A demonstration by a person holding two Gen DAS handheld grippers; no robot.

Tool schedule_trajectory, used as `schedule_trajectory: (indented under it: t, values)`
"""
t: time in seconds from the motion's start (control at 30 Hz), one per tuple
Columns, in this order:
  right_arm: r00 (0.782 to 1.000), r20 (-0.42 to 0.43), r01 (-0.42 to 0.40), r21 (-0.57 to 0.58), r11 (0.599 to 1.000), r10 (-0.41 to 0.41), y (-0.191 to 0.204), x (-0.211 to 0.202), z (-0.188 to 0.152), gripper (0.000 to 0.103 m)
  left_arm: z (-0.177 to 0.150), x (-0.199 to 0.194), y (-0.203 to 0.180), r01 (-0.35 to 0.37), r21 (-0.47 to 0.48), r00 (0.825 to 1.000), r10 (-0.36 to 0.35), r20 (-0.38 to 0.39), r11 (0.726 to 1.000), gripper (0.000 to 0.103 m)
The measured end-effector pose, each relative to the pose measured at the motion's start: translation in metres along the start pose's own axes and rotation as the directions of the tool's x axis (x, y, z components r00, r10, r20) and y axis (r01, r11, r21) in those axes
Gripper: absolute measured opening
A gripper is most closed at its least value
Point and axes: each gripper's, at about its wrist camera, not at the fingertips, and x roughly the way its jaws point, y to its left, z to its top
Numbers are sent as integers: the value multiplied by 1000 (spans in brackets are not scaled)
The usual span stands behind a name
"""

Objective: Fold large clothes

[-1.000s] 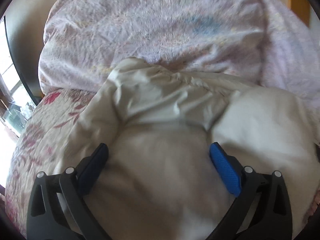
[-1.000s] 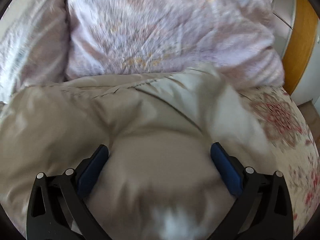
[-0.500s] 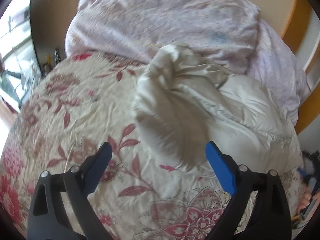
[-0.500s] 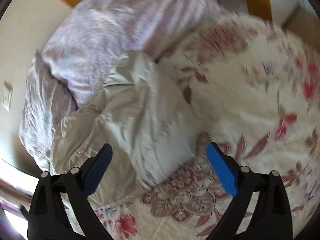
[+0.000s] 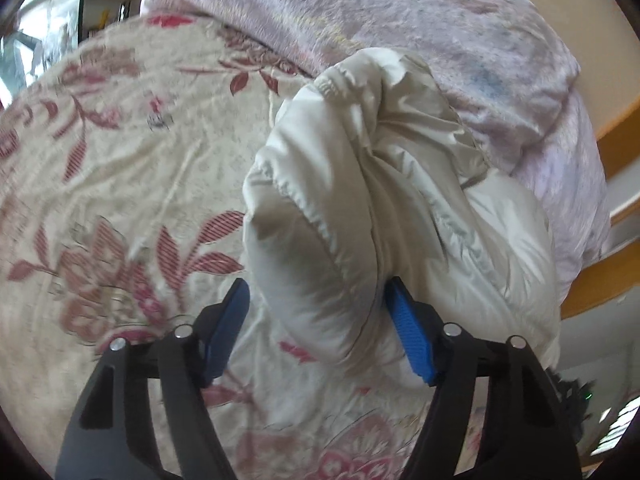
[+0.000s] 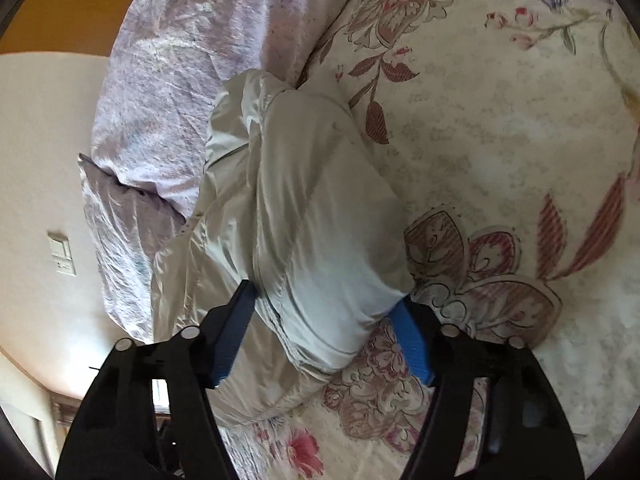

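The jacket (image 5: 360, 208), a puffy off-white garment of smooth, faintly shiny, quilted cloth, lies bunched on the bed (image 5: 120, 168), whose cream cover bears woven red leaves and flowers; a crinkled lilac duvet (image 5: 400, 20) is heaped behind it. The left gripper (image 5: 316, 316) is closing, blue ribbed pads either side of a rounded padded fold. The right gripper (image 6: 326, 308) is closing likewise around the bulging end; firm pressing cannot be told for either.

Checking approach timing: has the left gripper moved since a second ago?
Yes. The left gripper has swung left off the jacket's body: the floral bedspread now fills its view, and its closing jaws straddle a jacket sleeve.
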Motion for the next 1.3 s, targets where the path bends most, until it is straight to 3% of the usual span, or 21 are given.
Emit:
schedule_trajectory:
  t: [0.13,0.3,0.53,0.83,1.03,1.13,1.23,1.3]
  values:
    - [999,21,-31,15,999,30,-4,0,-2,49,-1,8,9,82,-97,997,-82,8,992,48]
    - [994,45,-101,43,994,99,-4,-8,-4,30,-7,0,-1,78,-106,995,-71,64,991,27]
    - [986,38,-162,-2,987,162,10,-24,-13,23,-7,-28,5,128,-78,988,-120,100,989,21]
    - [982,-84,-177,-69,982,171,11,-56,-68,23,-49,-96,50,88,-11,990,-87,110,996,21]
    - [982,-150,-136,-132,982,116,1,-80,-110,25,-79,-130,80,72,-17,992,-69,108,997,22]
    - [988,-150,-55,-191,980,26,4,-86,-114,35,-87,-132,85,55,-19,994,-53,98,998,26]
    - [994,-97,28,-252,967,-53,14,-96,-114,48,-90,-133,86,31,-11,993,-30,115,999,33]
    - [992,-16,116,-299,947,-126,23,-104,-115,60,-91,-136,86,20,-4,991,-19,129,1000,49]
